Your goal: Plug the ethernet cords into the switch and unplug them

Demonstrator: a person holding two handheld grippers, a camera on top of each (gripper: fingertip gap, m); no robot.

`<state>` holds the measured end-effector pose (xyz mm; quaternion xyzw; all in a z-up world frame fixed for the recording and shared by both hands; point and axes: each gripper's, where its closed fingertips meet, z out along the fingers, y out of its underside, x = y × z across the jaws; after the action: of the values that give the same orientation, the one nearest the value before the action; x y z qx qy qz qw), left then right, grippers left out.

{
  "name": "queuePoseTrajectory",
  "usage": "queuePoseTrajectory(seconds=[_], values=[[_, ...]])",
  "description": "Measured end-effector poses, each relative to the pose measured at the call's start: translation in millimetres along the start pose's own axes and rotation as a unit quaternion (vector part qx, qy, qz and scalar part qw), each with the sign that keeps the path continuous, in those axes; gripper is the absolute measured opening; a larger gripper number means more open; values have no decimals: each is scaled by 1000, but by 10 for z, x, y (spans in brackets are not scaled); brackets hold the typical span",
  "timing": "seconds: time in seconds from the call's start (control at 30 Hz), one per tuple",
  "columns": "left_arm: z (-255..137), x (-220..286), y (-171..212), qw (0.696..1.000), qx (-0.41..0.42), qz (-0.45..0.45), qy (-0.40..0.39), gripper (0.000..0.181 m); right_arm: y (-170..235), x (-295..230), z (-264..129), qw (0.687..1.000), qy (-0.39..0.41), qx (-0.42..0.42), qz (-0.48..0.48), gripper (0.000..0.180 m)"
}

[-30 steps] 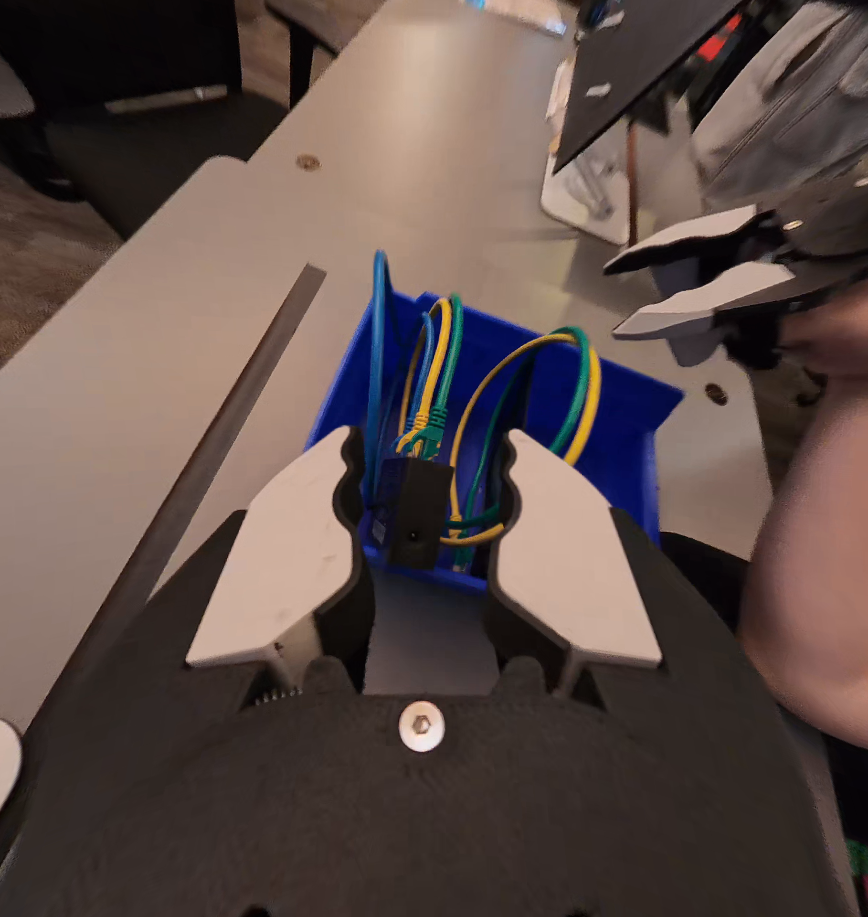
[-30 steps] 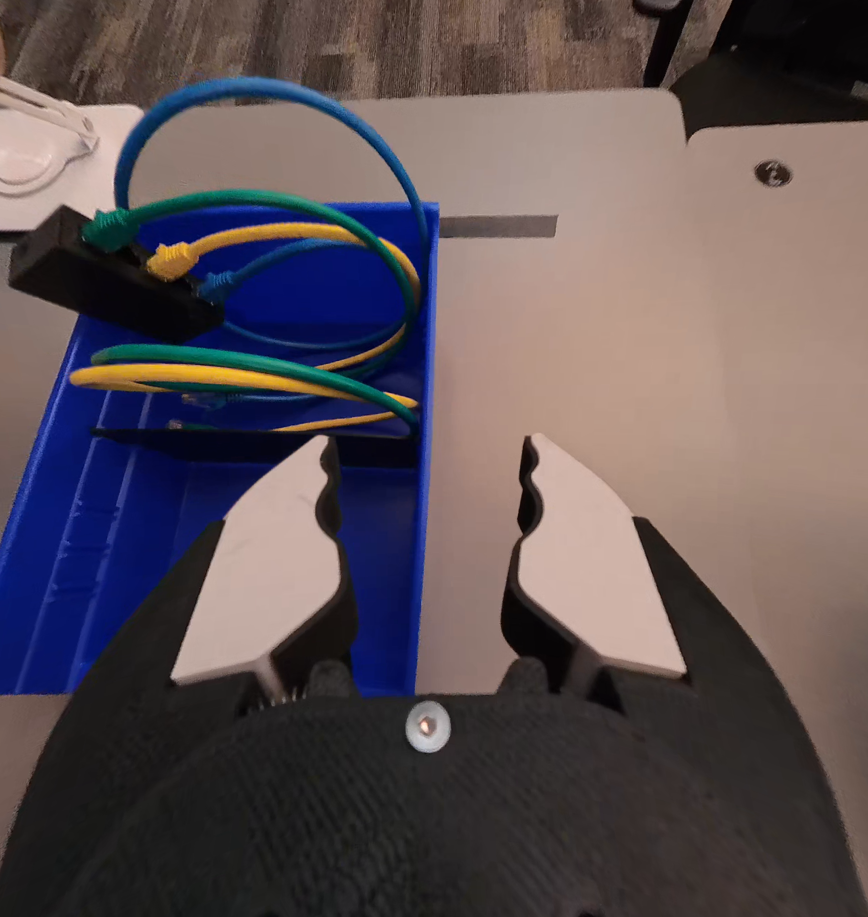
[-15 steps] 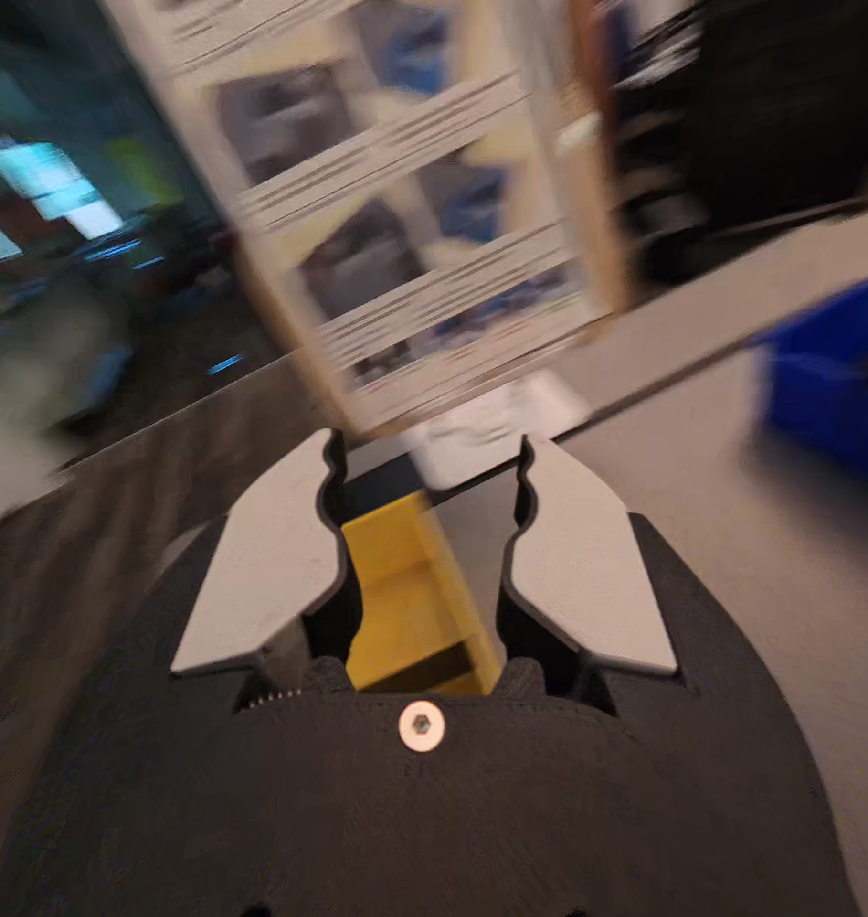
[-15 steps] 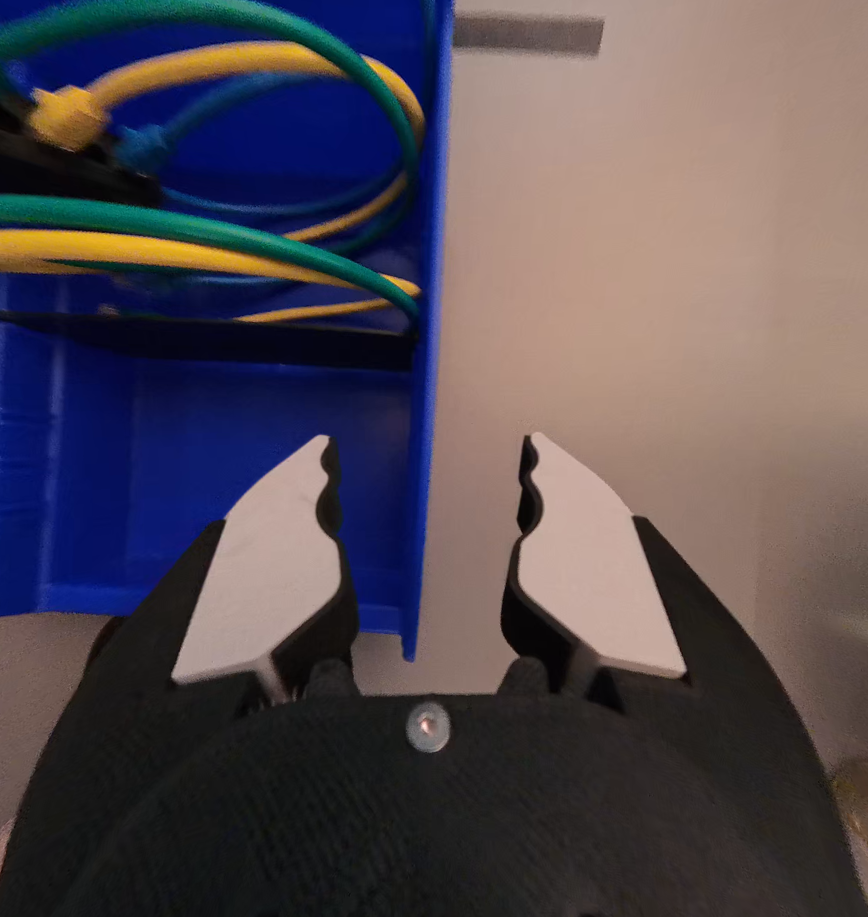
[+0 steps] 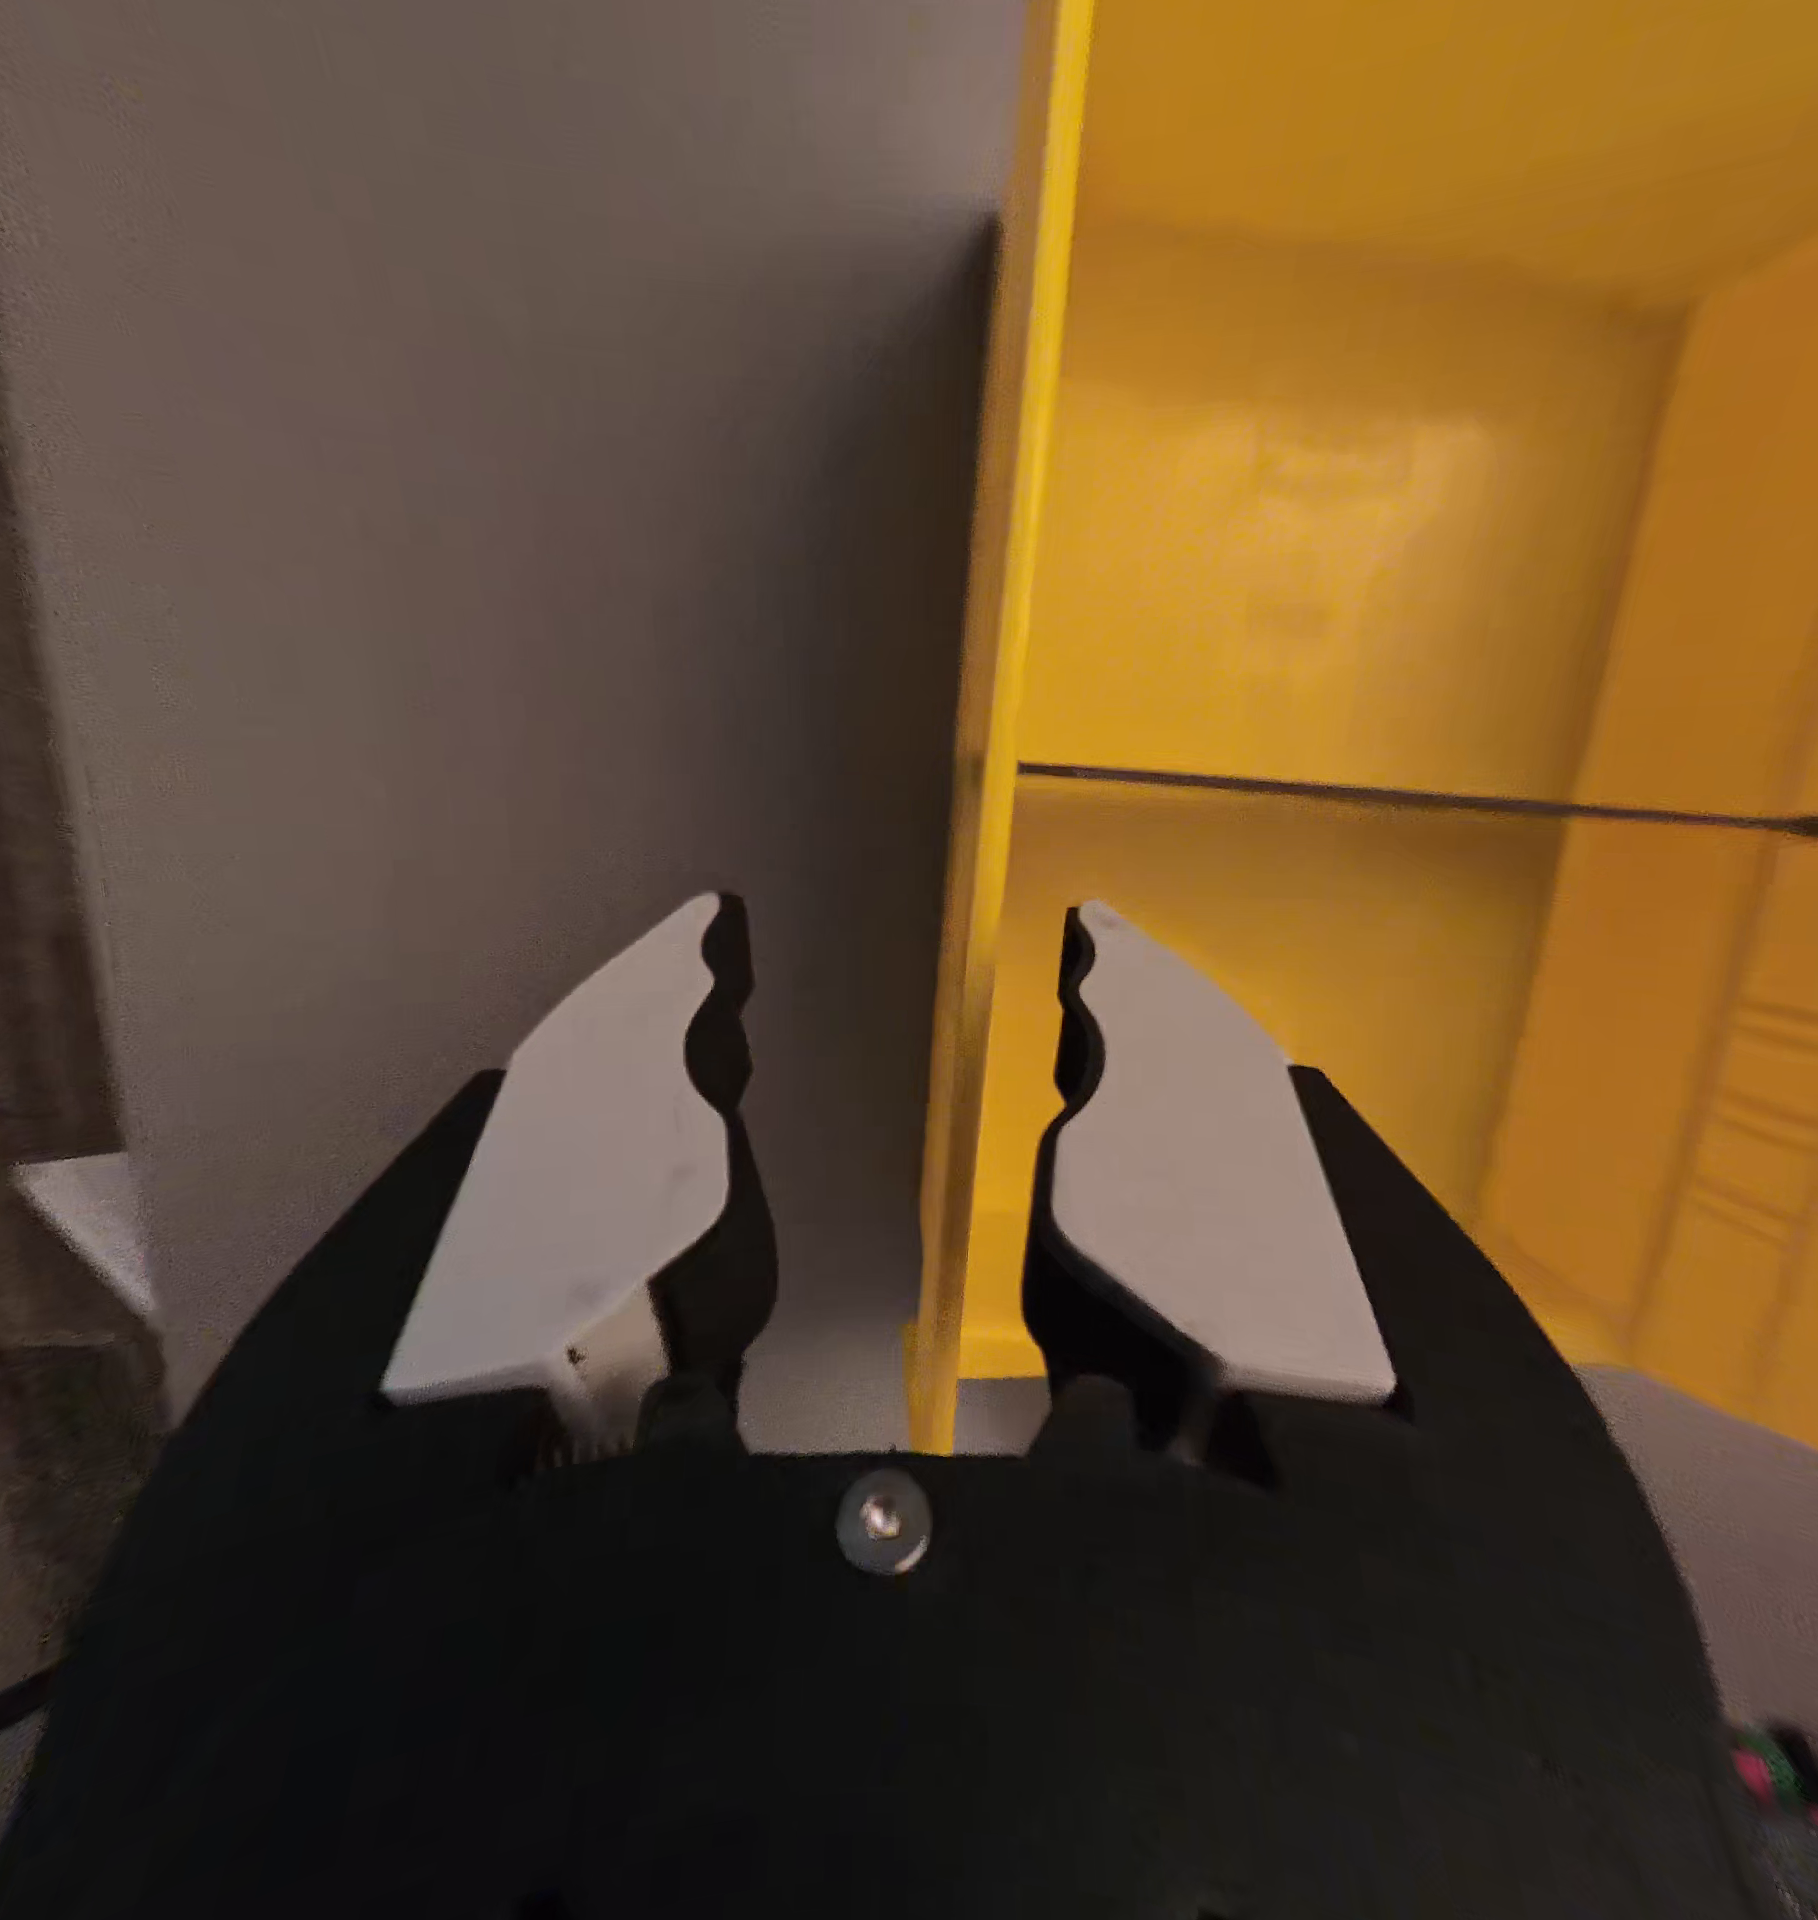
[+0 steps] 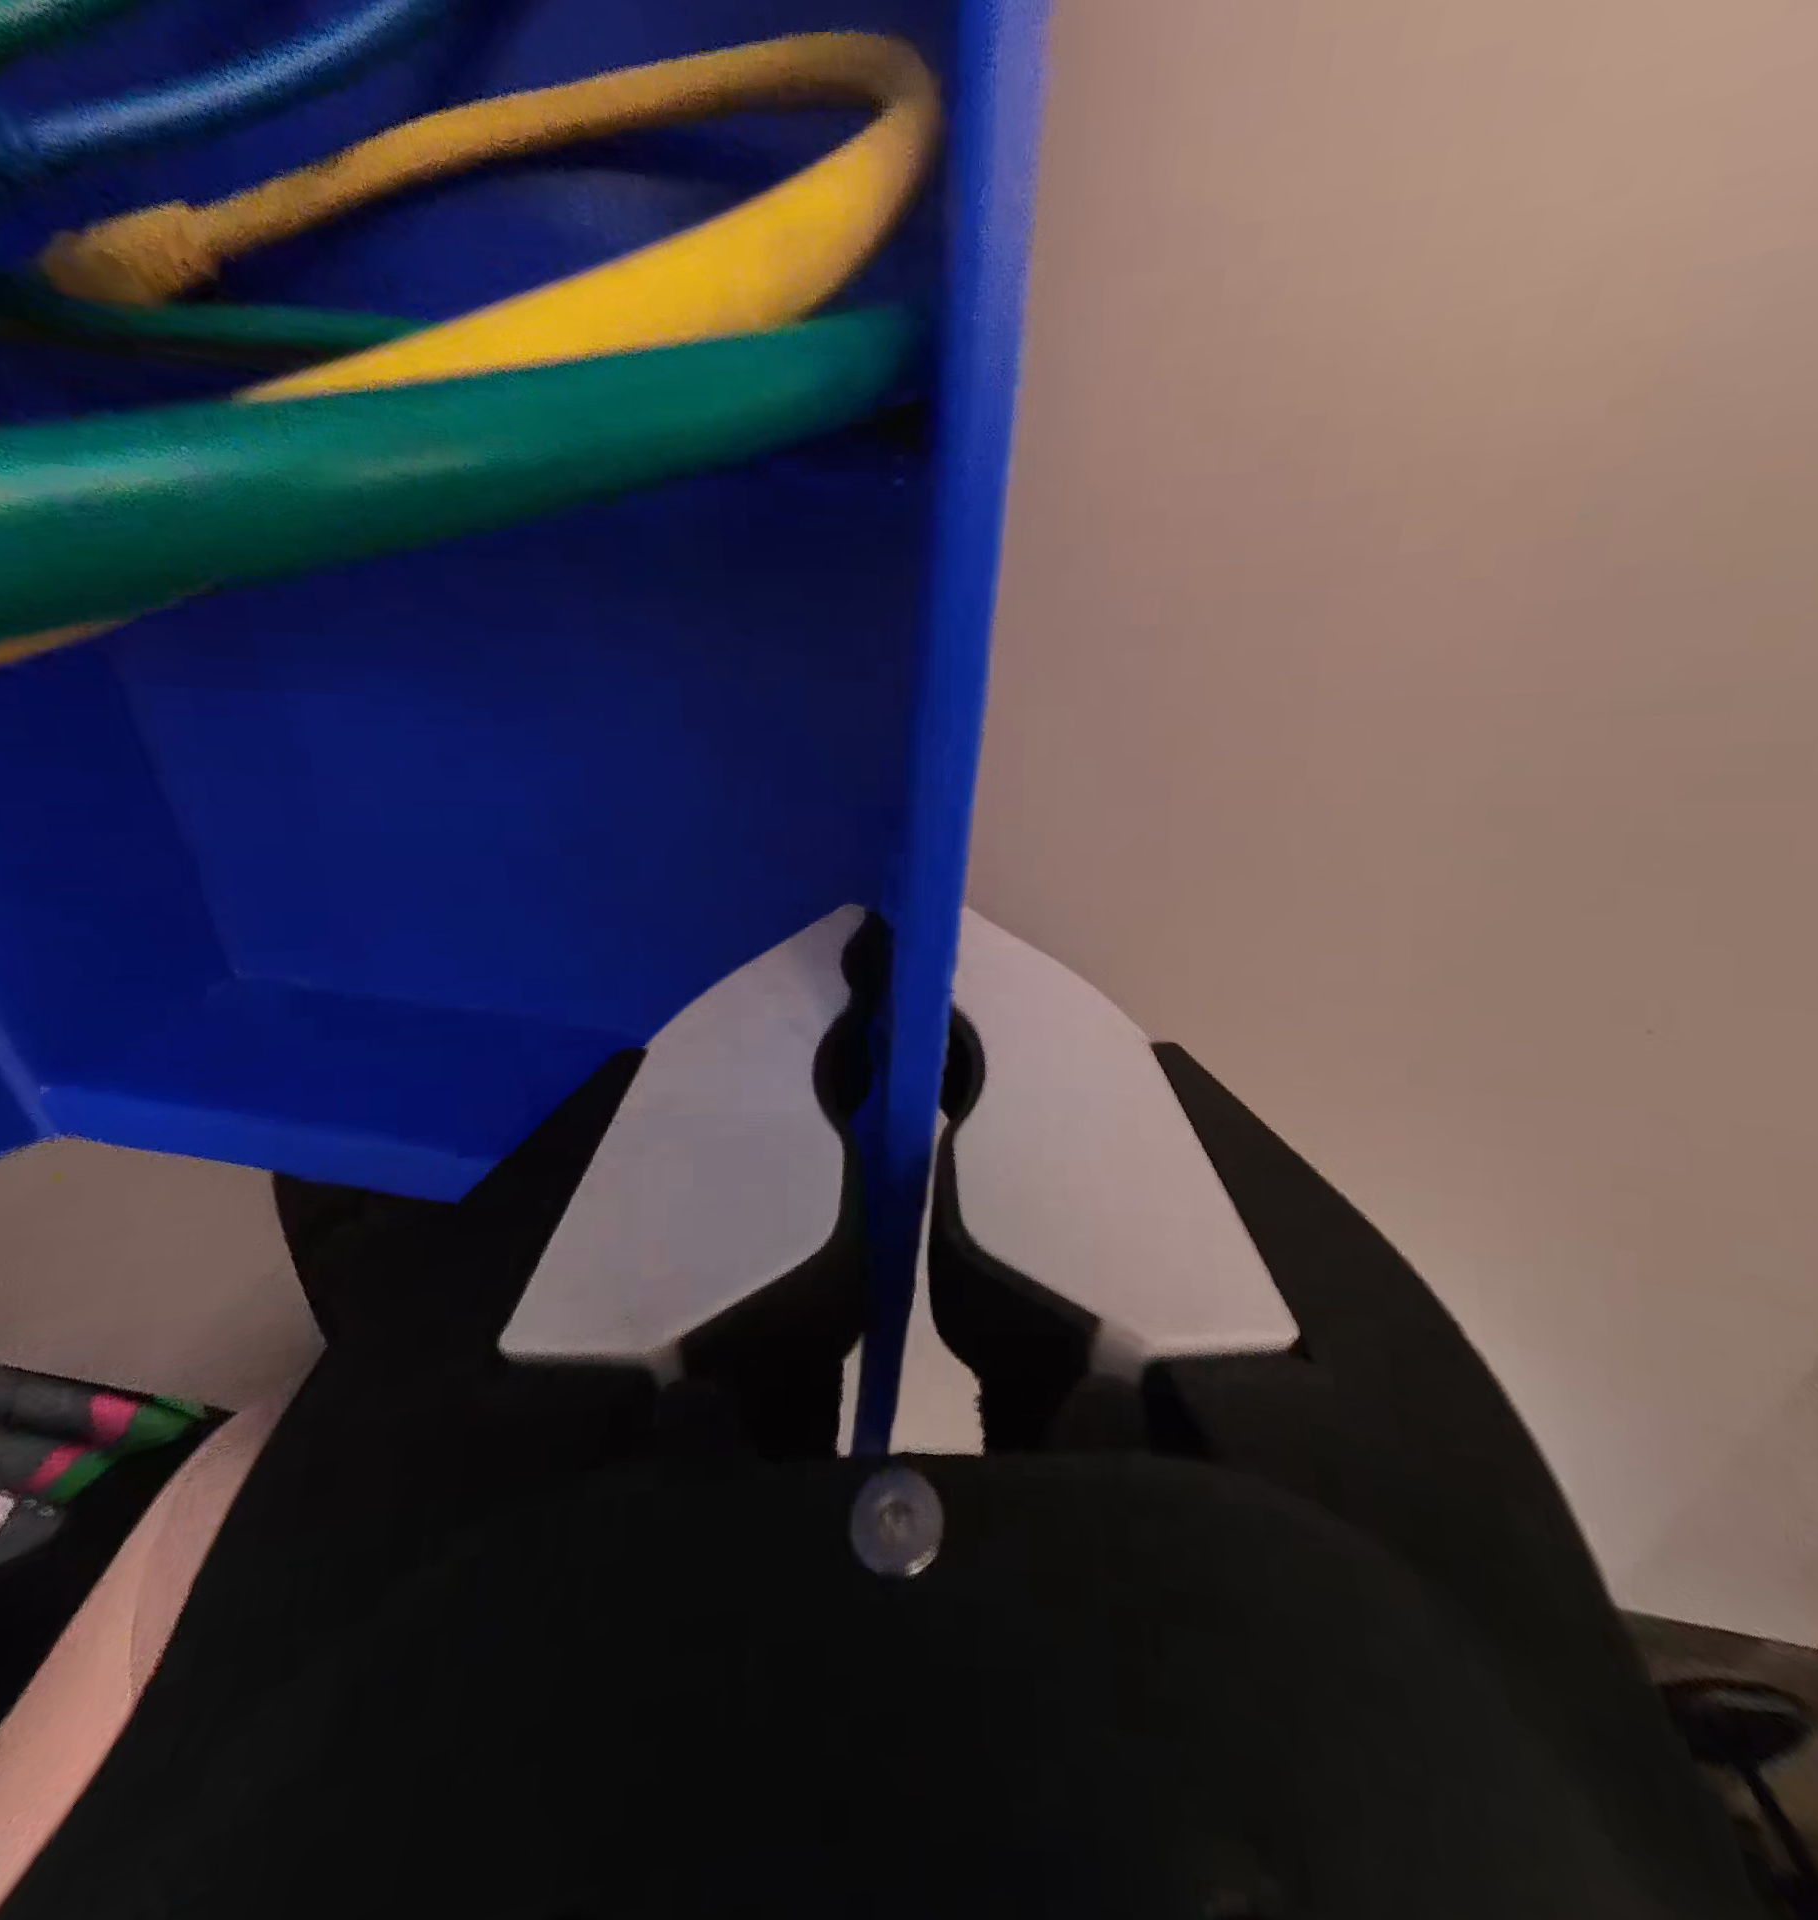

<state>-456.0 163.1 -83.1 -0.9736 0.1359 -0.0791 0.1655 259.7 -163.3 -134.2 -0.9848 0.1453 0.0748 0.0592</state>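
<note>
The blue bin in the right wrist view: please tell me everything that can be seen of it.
The blue bin looks like smooth, hard plastic, an open-topped box with thin upright walls. It rests on the pale table. Inside lie looping yellow, green and blue cords, blurred. The right gripper is shut on the bin's right side wall, one finger inside and one outside, near its near corner. Its far end is out of frame.

Blurred cords and yellow bin run off frame.
</note>
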Motion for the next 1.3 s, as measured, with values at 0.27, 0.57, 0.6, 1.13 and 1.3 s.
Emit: queuePoseTrajectory(seconds=[0.27, 0.57, 0.6, 1.13, 1.3], values=[[310, 142, 246, 993, -110, 42, 15, 5, -40, -355, 66, 997, -2, -25, -75, 10], [418, 845, 280, 973, -157, 171, 14, 7, -39, -762, 128, 990, -28, -51, -132, 20], [432, 948, 285, 972, -161, 173, 17, 7, -41, -798, 132, 988, -30, -53, -140, 21], [186, 1797, 898, 923, -272, 226, 155, 30, -10, -1366, -1376, 971, -47, 230, -44, 25], [-121, 1788, 872, 926, -222, 228, 205, 25, -258, -2416, -2169, 863, 9, 450, -231, 33]])
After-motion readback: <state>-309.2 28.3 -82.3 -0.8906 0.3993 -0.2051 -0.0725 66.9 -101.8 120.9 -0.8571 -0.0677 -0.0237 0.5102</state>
